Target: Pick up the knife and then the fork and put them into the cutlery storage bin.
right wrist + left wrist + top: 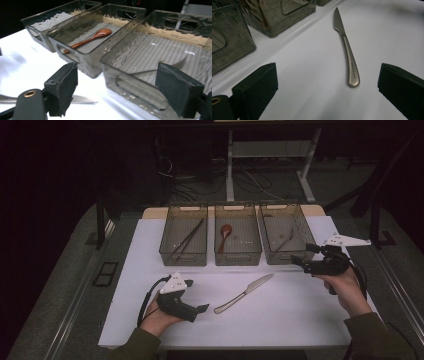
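While knife (244,293) lies bare, three bins (238,241) behind, spoon (225,232) inside.

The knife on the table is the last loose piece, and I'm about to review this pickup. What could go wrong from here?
1. The knife lies flat on the smooth white table, so the open left claw might slide it away rather than get under its thin handle.
2. The right claw hangs open beside the right bin; a careless move could knock the bin.
3. The bins stand close together, so the knife could be dropped into the wrong one.
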Demonstrator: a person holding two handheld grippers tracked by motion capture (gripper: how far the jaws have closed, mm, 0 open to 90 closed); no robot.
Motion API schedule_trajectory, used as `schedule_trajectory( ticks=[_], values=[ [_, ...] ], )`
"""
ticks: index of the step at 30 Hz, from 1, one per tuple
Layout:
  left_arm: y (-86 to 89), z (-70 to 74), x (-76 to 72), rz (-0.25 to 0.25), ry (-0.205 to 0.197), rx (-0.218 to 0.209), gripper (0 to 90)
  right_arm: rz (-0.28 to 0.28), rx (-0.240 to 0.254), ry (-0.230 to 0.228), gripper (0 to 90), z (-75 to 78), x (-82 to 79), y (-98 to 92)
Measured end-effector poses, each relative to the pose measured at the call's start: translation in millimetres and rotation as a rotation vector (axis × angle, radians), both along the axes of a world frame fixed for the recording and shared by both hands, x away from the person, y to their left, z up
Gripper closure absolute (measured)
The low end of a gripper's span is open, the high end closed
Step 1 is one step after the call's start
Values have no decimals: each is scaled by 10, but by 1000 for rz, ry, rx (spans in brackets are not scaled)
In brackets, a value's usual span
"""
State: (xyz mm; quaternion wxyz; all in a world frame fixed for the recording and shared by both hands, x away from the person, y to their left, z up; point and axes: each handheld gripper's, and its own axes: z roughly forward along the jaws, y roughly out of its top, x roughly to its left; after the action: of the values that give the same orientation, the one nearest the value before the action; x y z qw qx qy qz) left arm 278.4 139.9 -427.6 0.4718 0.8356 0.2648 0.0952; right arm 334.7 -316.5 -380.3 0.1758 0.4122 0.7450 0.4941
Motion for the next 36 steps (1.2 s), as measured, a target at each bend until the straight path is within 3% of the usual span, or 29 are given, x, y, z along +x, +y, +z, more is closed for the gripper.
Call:
schedule_trajectory(
  ticks=[17,23,26,31,36],
  values=[
    [-120,79,34,-2,-8,-4,64,49,10,29,166,-459,-530,164],
    [-176,142,69,-7,-10,-13,147,57,7,54,140,-564,-631,164],
    [-271,178,84,-28,-8,-9,274,55,0,64,140,-601,-676,154],
    [-516,199,117,-55,25,22,356,59,-11,65,140,-625,-743,135],
    [-796,137,162,-91,46,92,465,57,-9,61,140,-617,-763,131]
  ],
)
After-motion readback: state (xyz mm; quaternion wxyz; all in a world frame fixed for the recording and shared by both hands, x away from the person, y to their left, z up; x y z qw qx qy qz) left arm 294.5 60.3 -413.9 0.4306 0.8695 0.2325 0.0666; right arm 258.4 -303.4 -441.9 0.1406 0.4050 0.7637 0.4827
